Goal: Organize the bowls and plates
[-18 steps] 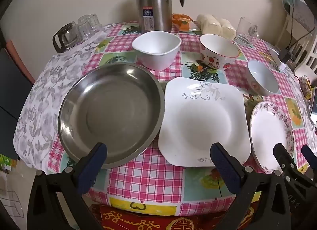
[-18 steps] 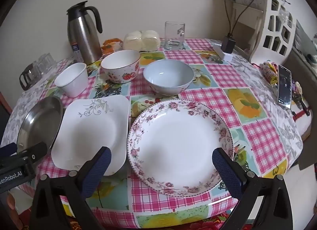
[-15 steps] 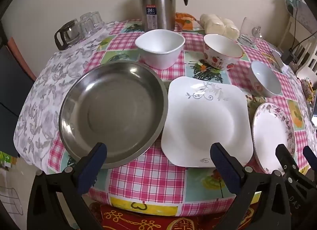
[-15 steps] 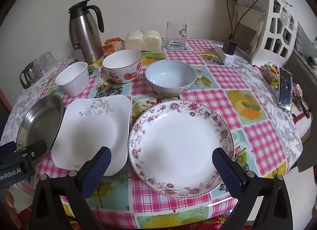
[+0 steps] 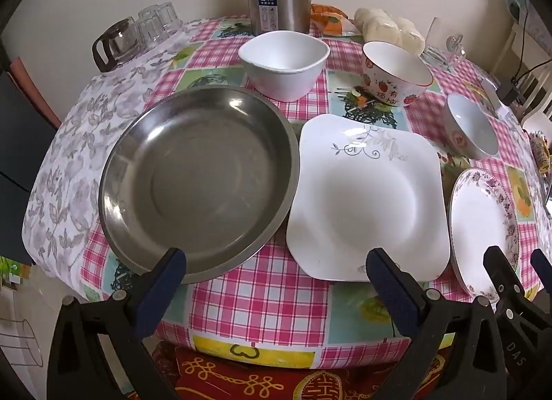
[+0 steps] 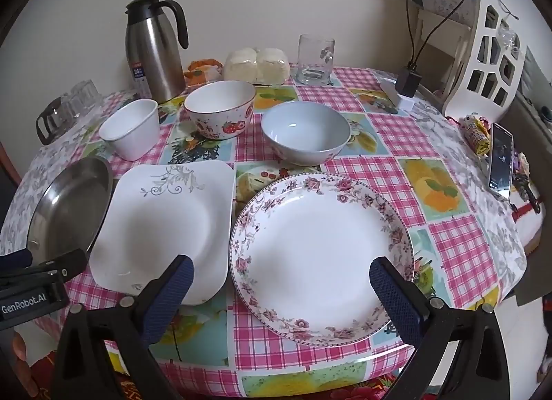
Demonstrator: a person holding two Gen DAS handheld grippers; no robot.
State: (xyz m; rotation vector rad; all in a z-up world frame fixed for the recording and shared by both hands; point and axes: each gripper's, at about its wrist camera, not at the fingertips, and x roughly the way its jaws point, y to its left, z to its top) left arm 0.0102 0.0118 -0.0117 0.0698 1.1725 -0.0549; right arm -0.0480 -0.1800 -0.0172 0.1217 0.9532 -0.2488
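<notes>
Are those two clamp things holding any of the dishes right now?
No. The left gripper and right gripper are both open and empty, short of the round steel pan and floral-rimmed round plate.

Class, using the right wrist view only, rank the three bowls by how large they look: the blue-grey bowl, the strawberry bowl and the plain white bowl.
1. Blue-grey bowl: widest.
2. Strawberry bowl: somewhat narrower, but it sits a little farther back, so the gap is unsure.
3. Plain white bowl: clearly smallest.
</notes>
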